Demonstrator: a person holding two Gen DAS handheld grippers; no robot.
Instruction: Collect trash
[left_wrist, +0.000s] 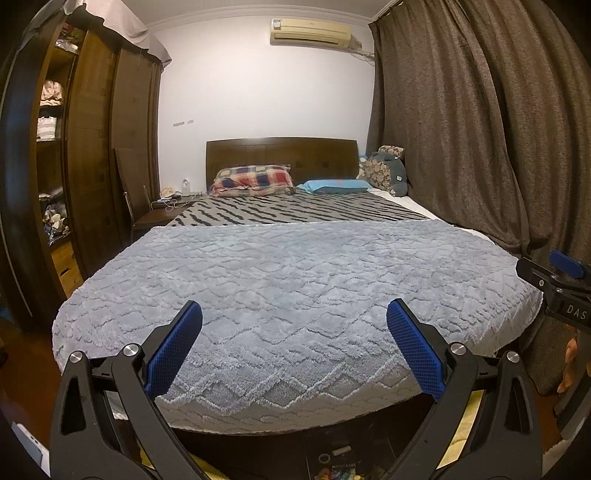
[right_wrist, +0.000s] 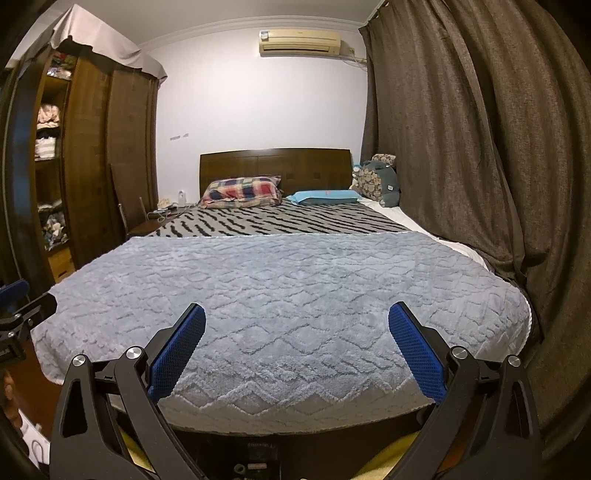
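No trash can be made out on the bed (left_wrist: 295, 280) in either view; only a few small, unclear items are seen low in the left wrist view, on a dark surface (left_wrist: 332, 458) below the foot of the bed. The left gripper (left_wrist: 294, 347) is held above the foot end of the grey textured blanket (right_wrist: 280, 295), its blue pads (left_wrist: 173, 350) spread wide with nothing between them. The right gripper (right_wrist: 297, 349) is held likewise, pads wide apart and empty, and part of it is seen at the right edge of the left wrist view. Beyond the blanket a zebra-striped cover (left_wrist: 295, 212) is spread, with a plaid pillow (left_wrist: 253, 179) and a blue pillow (left_wrist: 334, 185) against the wooden headboard (right_wrist: 275, 164). A brown curtain (right_wrist: 480, 147) hangs along the right side, a wooden wardrobe (left_wrist: 92, 147) with open shelves stands at the left, and an air conditioner (left_wrist: 310, 33) is mounted high on the white wall
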